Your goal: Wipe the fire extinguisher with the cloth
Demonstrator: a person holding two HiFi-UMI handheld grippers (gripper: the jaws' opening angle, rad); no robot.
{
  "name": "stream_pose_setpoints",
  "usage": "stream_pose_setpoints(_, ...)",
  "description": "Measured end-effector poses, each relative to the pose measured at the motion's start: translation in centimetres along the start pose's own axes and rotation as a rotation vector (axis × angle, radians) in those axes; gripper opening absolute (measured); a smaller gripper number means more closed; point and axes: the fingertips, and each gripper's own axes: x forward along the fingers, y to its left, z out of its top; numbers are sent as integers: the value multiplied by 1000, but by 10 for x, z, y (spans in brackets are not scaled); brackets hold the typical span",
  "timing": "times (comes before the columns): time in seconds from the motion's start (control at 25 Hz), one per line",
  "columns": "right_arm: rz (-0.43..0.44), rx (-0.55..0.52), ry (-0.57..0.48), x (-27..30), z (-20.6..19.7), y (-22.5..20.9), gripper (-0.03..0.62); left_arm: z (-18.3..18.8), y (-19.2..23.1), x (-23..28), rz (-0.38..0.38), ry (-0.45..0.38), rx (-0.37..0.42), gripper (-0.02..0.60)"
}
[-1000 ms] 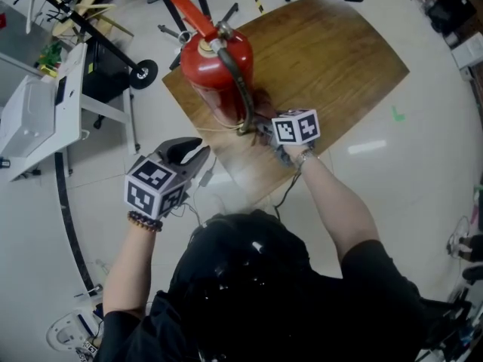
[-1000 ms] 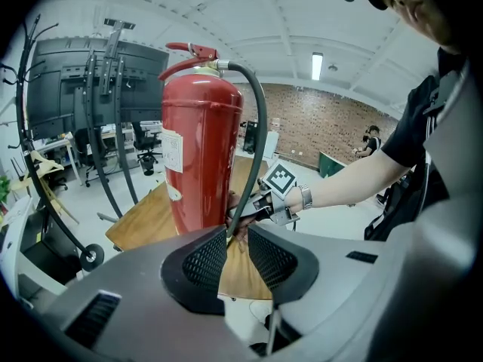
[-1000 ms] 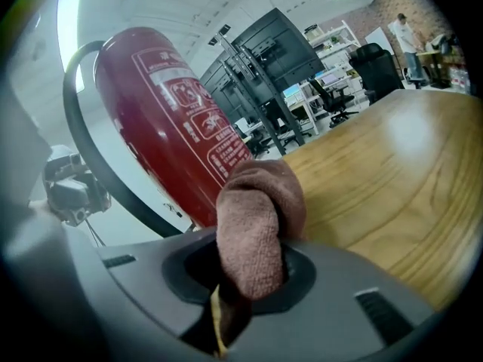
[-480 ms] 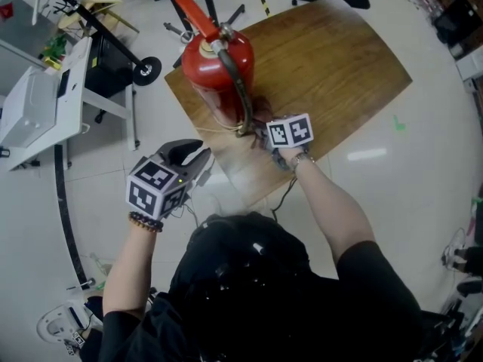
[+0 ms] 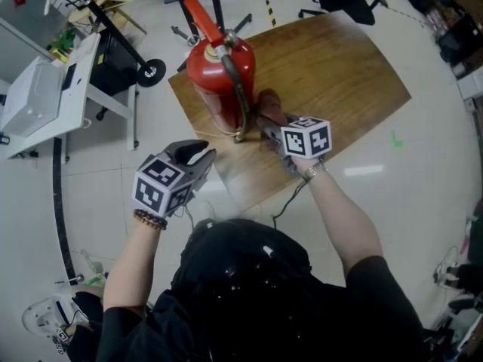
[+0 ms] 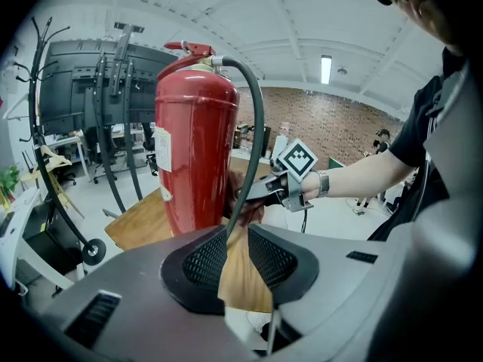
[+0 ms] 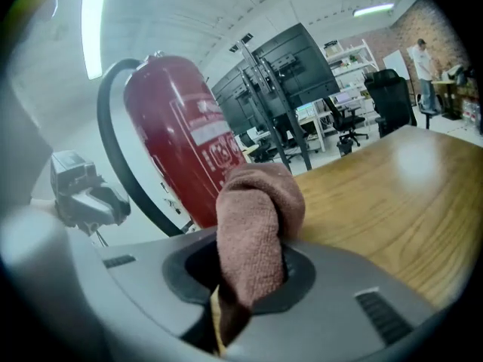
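Your right tool (image 5: 273, 125) is clamped on the cloth (image 7: 256, 217): in the right gripper view the brownish-pink terry fabric fills the narrow gap between the jaws and bulges up out of them in a rounded fold. That fold sits low beside the fire extinguisher (image 5: 219, 81), on its right side as you look down, just beside the black hose (image 5: 240, 89) that curves from the valve down along the cylinder. Whether the fabric actually presses on the red body cannot be made out. The extinguisher stands upright near the left corner of the wooden tabletop (image 5: 339, 59), its red lever (image 5: 198, 15) pointing away from you. The marker cube (image 5: 306, 138) on your right tool faces up toward you, and your right forearm reaches in over the near edge of the tabletop. Your left tool (image 6: 238, 259) is held off to the left, over the pale floor (image 5: 392, 172) just off the tabletop's near-left edge and apart from the extinguisher. Its jaws stand slightly apart with nothing between them. Through the gap you see only the wood beyond, and it is aimed at the cylinder, whose white label (image 6: 162, 153) shows on the left of the red body.
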Motion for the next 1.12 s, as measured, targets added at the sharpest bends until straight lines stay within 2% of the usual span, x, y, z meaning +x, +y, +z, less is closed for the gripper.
stream_pose_setpoints(0.16, 16, -21, -73, -29, 31, 13, 66, 8, -1, 0, -8, -21, 11, 75)
stream_pose_setpoints(0.28, -5, -63, -142, -57, 62, 26, 66, 11, 4, -2, -13, -25, 15, 75)
stream_pose_setpoints(0.44, -36, -136, -258, -98, 117, 50, 66, 16, 15, -4, -36, -34, 32, 75)
stream_pose_setpoints(0.72, -83, -292, -422, -138, 219, 119, 66, 19, 47, -19, -107, -56, 67, 75)
stream_pose_setpoints(0.88, -138, -373, -458, -143, 265, 148, 66, 25, 65, -25, -148, -67, 93, 75)
stream_pose_setpoints(1.12, -175, -433, -456, -116, 311, 183, 66, 28, 99, -38, -191, -73, 118, 75)
